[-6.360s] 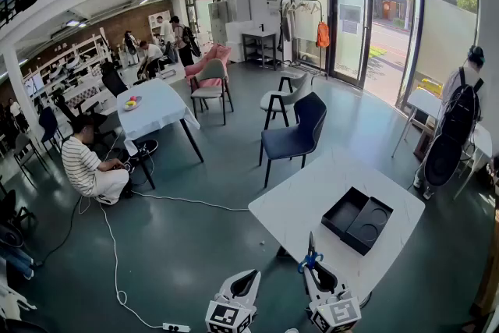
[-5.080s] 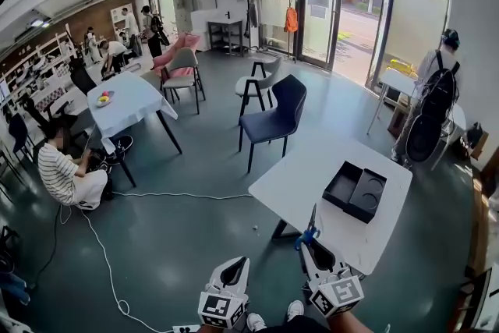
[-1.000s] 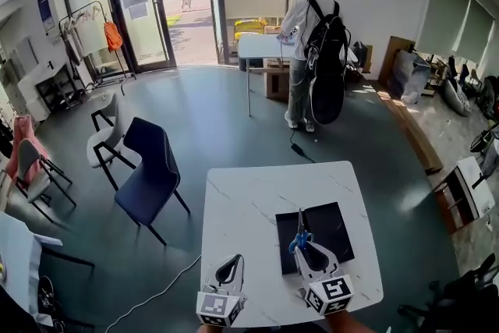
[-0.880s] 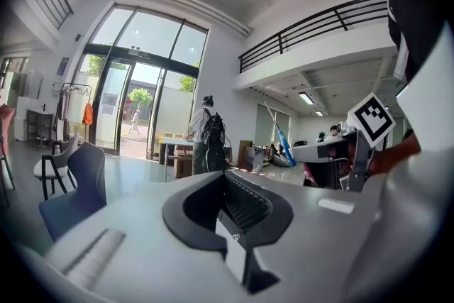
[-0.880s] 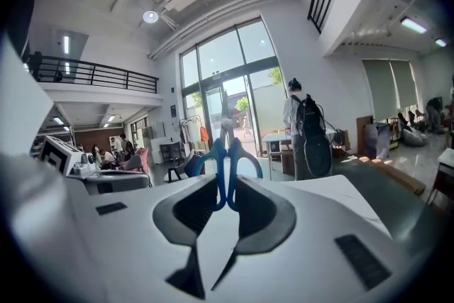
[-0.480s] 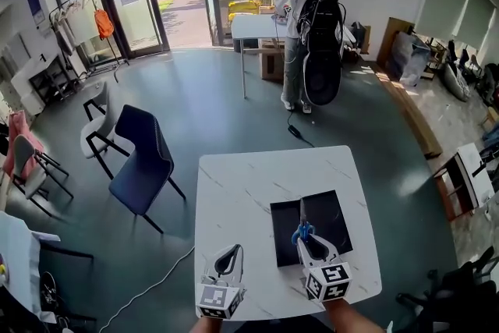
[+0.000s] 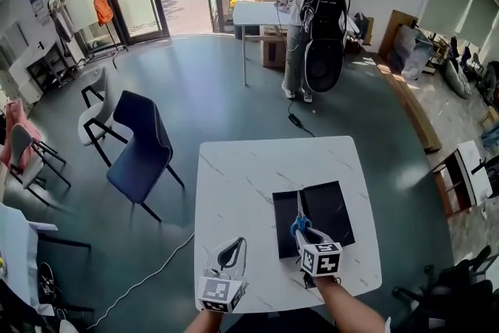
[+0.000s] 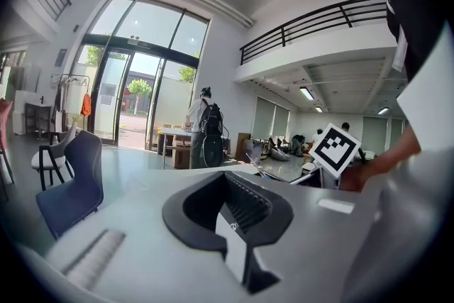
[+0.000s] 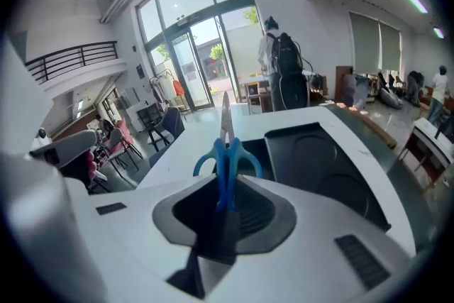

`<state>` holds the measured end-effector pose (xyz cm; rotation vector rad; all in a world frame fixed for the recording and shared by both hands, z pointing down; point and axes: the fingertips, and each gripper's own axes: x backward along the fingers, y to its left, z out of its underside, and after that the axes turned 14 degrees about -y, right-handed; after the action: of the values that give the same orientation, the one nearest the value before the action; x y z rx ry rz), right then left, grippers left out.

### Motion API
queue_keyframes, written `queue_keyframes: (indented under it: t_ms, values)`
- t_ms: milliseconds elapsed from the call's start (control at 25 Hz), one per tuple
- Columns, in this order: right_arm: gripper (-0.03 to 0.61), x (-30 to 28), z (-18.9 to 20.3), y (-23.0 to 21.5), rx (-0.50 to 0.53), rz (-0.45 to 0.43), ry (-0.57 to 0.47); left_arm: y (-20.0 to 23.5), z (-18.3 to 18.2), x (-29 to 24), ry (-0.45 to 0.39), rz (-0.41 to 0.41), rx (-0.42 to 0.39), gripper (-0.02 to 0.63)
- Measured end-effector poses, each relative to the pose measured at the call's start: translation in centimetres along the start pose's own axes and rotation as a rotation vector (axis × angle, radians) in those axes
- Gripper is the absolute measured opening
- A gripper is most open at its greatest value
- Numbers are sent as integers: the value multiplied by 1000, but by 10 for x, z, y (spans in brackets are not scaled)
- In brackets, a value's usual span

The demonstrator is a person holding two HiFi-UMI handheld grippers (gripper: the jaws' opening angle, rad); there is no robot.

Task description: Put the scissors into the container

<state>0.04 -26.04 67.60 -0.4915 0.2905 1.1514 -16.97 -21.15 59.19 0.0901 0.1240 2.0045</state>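
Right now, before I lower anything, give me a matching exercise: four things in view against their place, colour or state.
Things:
1 scissors
2 container
3 left gripper
4 chair

States:
A jaws together, nothing between
B black, on the white table
C navy, on the floor beside the table
D blue handles clamped in the right gripper

Pairs: 1-D, 2-B, 3-A, 4-C

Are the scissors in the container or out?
Out: the right gripper is clamped on the scissors' blue handles, holding them over the black container.
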Motion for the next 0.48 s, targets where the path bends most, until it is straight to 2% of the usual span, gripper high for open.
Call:
queue_keyframes:
  t_ms: [480]
  values:
    - [80, -51, 60, -14, -171, 71, 317, 15, 15, 9, 19, -22, 34, 9]
